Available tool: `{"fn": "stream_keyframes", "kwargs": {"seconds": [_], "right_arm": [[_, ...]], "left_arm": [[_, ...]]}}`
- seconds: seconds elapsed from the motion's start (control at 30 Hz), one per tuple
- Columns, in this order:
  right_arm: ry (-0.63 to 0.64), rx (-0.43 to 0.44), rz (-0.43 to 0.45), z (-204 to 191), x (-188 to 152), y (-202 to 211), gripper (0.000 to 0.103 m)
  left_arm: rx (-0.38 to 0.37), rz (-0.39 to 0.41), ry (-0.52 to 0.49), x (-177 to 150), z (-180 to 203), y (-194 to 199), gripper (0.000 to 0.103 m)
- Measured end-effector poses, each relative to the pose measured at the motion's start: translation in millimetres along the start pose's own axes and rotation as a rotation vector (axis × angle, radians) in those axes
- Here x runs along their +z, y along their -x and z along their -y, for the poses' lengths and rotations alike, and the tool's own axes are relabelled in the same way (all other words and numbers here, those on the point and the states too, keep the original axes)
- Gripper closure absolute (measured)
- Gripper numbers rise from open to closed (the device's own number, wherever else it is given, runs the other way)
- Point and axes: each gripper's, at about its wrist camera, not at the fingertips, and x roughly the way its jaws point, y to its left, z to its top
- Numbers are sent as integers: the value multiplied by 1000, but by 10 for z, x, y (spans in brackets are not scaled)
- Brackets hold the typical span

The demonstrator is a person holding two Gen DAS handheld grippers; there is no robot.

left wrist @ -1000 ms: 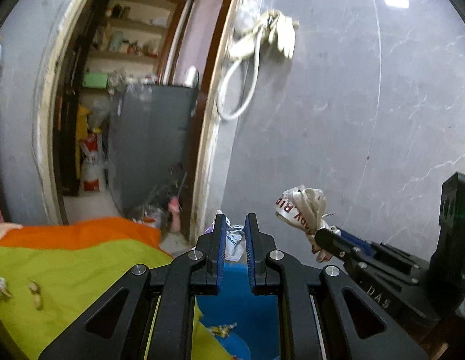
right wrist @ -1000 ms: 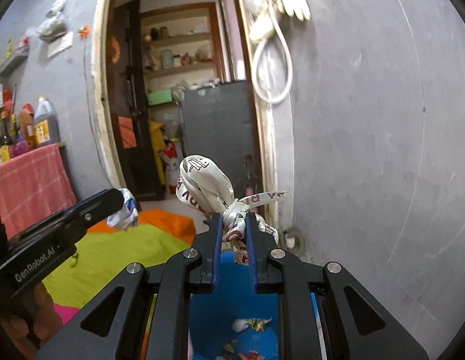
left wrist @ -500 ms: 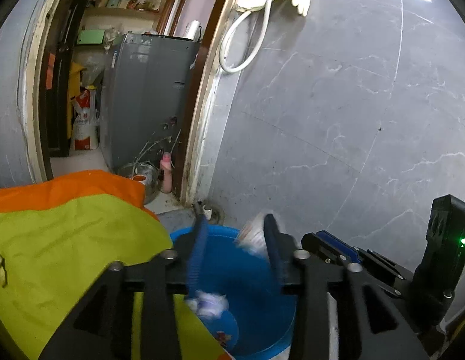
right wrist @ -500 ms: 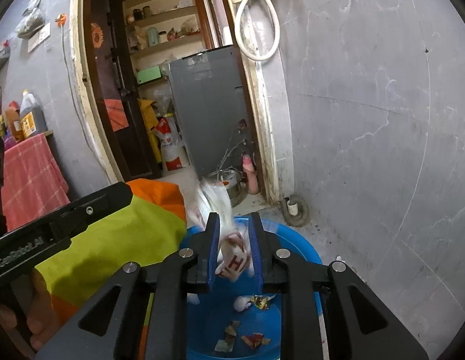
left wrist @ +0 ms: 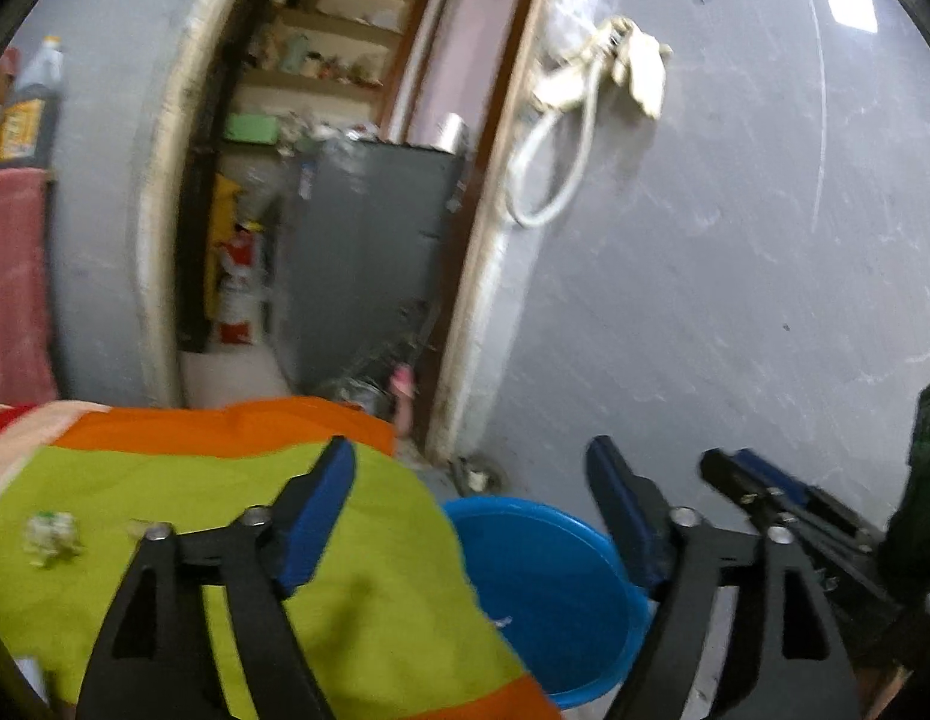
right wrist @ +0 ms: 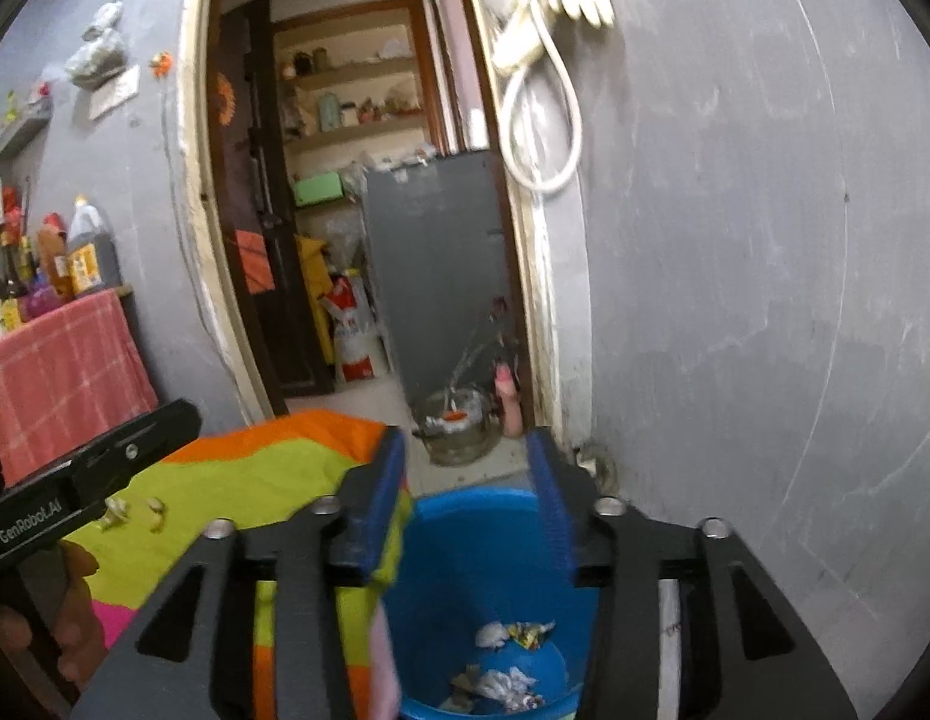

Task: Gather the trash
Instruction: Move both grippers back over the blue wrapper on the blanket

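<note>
Left wrist view is showing scraps still lying on the green cloth at far left, while the left gripper is hanging wide and empty, jaws just opened. Rightward, the right gripper is likewise spreading, empty, over the blue bucket, where dropped wrappers are resting; collection looks only partly done.
</note>
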Motion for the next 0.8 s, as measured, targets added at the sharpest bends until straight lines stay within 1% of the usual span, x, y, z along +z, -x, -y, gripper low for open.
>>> {"fn": "stream_keyframes", "kwargs": {"seconds": [0.03,0.1,0.13,0.17,0.2,0.27,0.3,0.37,0.43,0.53,0.6,0.8], "right_arm": [[6,5,17,-61,36,66,51],[21,20,39,-193,110,165,49],[28,28,48,-267,140,210,41],[32,36,58,-329,163,253,29],[32,48,72,-397,178,304,25],[40,72,92,-545,196,382,19],[49,83,97,-641,205,413,17],[59,109,106,-812,194,463,7],[59,133,114,-943,164,498,0],[66,173,116,-1168,86,517,0],[71,192,106,-1313,-5,511,0],[83,246,27,-1650,-264,382,0]], "left_arm": [[20,16,2,22,-51,95,18],[62,53,3,76,-176,322,14],[84,66,1,101,-231,424,10],[104,76,0,112,-276,509,8],[129,89,-3,120,-338,623,6],[169,109,-7,114,-454,833,5],[183,111,-9,107,-496,903,4],[218,111,-12,54,-615,1089,3],[255,105,-16,-3,-726,1239,2],[298,86,-17,-119,-883,1427,2],[326,56,-15,-235,-997,1532,2],[429,-30,-21,-609,-1282,1749,2]]}}
